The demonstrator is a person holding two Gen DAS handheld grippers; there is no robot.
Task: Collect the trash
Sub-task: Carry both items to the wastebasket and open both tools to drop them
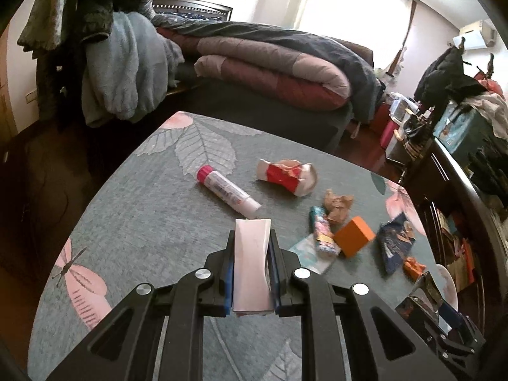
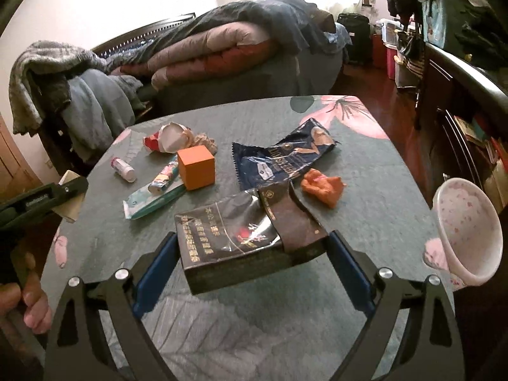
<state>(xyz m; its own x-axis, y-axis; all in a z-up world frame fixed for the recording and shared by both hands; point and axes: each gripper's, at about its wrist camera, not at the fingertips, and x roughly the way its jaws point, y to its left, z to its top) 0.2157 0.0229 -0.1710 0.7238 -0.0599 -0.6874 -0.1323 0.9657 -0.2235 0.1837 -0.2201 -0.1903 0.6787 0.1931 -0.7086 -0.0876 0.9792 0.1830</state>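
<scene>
While the left claw (image 1: 252,238) stays out of contact with the counter (image 1: 133,197), it is clenched on a pale pink folded packet (image 1: 252,263). Spread wide, the right claw (image 2: 252,247) flanks a dark cigarette box (image 2: 241,241), its pads seemingly not quite pressing. An orange cube (image 2: 196,171), a navy wrapper (image 2: 279,158) and a pink bowl (image 2: 466,235) sit nearby.

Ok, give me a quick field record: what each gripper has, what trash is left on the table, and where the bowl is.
left gripper: shut on a pale pink flattened paper carton
right gripper: jaws wide around a black cigarette pack; contact unclear
table: grey-green cloth with pink flowers
trash left: crushed red-and-white paper cup, white tube with pink cap, orange cube box, dark blue snack wrapper, orange crumpled wrapper
pink floral bowl: table's right edge, tipped on its side
</scene>
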